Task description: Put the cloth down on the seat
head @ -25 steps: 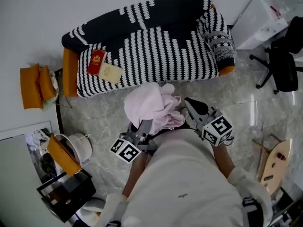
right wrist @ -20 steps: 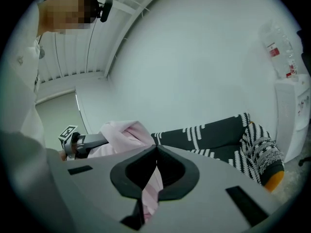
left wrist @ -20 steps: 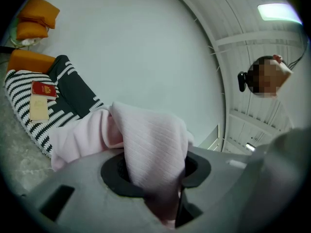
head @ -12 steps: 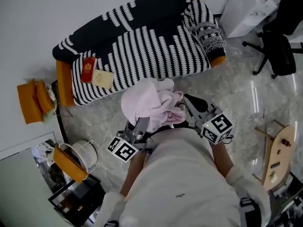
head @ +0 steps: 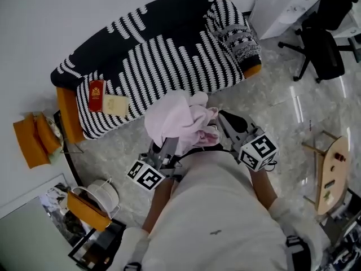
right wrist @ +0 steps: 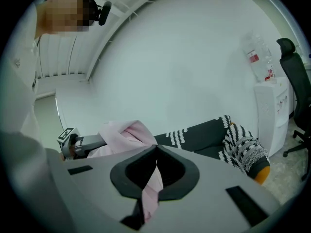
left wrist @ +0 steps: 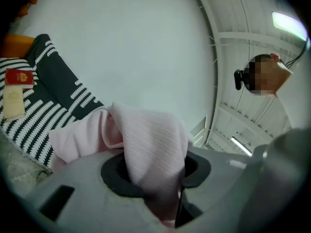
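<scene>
A bundled pale pink cloth [head: 180,123] hangs between both grippers in front of the sofa, above the marble floor. My left gripper [head: 167,149] is shut on a thick fold of the cloth [left wrist: 150,149]. My right gripper [head: 221,127] is shut on a thin edge of the cloth [right wrist: 154,183]. The sofa seat [head: 163,66] has a black-and-white striped cover and lies just beyond the cloth. The seat [right wrist: 204,140] also shows behind the right gripper's jaws.
A red booklet [head: 96,95] and a cream card [head: 115,104] lie on the seat's left end. A patterned cushion [head: 240,41] sits at its right end. An office chair [head: 321,44] stands at the right, orange cushions [head: 34,140] at the left, a white basket [head: 101,193] at lower left.
The view has shifted, so the sofa sits higher and more tilted in the picture. Both grippers keep their hold on the cloth at about the same spot.
</scene>
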`<action>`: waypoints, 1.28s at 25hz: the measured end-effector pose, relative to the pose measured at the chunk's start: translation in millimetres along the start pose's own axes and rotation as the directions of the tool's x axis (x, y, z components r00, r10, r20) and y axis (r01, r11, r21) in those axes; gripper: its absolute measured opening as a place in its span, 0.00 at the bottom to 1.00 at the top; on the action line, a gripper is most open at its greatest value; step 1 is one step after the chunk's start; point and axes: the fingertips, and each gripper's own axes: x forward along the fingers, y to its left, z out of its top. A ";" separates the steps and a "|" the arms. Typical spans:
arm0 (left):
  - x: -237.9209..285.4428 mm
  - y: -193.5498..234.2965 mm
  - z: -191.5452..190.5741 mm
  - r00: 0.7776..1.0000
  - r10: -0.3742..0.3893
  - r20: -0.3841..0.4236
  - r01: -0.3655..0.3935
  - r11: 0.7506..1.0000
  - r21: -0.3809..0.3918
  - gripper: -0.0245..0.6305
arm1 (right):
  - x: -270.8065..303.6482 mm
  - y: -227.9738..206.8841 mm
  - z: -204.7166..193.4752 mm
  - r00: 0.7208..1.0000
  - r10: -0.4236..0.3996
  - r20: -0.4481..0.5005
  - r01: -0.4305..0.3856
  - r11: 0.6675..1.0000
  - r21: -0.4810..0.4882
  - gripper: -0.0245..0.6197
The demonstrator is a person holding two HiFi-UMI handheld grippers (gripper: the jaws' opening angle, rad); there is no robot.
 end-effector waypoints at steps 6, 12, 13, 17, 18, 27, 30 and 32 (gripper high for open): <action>29.2 25.0 45.6 0.999 -0.033 -0.028 0.033 0.999 0.021 0.27 | 52.5 -1.3 32.3 1.000 -0.017 0.007 0.017 1.000 -0.018 0.05; 52.9 60.5 99.0 0.998 -0.053 -0.038 0.054 0.998 0.025 0.27 | 117.6 6.2 60.6 1.000 -0.008 0.016 0.009 1.000 -0.026 0.05; 55.3 67.6 108.1 0.998 -0.052 -0.037 0.053 0.998 0.022 0.27 | 127.3 7.5 64.1 1.000 -0.009 0.016 0.010 1.000 -0.026 0.05; 64.8 97.8 142.3 0.998 -0.046 -0.033 0.046 0.999 0.014 0.27 | 160.6 9.6 74.2 1.000 -0.026 0.008 0.026 0.999 -0.028 0.05; 67.5 105.3 149.5 0.998 -0.044 -0.034 0.045 0.999 0.012 0.27 | 167.5 9.5 75.6 0.999 -0.032 0.004 0.032 0.999 -0.026 0.05; 87.0 174.6 200.7 0.999 -0.019 -0.040 0.019 1.000 0.009 0.27 | 220.3 10.2 77.4 0.996 -0.090 -0.023 0.090 0.996 -0.014 0.05; 92.7 195.0 208.1 0.999 -0.018 -0.046 0.017 1.000 -0.017 0.27 | 232.9 11.0 76.3 0.994 -0.103 -0.031 0.103 0.995 -0.007 0.05; 96.6 209.4 212.1 0.999 -0.015 -0.051 0.014 1.000 -0.022 0.27 | 241.3 11.9 75.4 0.994 -0.105 -0.037 0.105 0.994 -0.001 0.05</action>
